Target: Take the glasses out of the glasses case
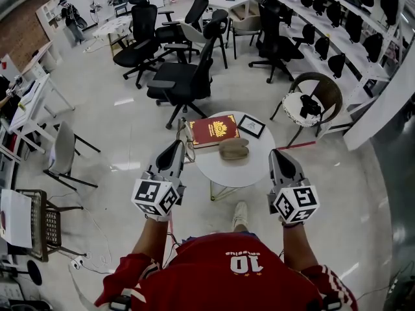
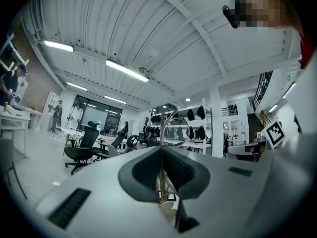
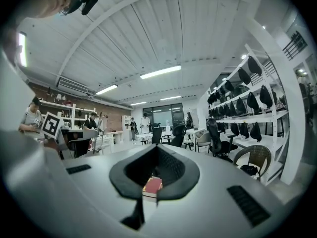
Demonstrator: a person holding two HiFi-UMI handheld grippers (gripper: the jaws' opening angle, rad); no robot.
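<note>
The left gripper (image 2: 161, 151), pinched nearly shut, has the wire-frame glasses (image 2: 174, 128) held up clear of the shut-looking glasses case (image 1: 233, 149) on the round table (image 1: 256, 168), right gripper (image 3: 157, 151) closed on nothing, so it's pretty much done.

The near half of the table (image 1: 241, 172) is bare and open to reach; the red book (image 1: 214, 130), glasses case (image 1: 234, 149) and small frame (image 1: 251, 126) crowd its far half, with an office chair (image 1: 183, 83) just behind
</note>
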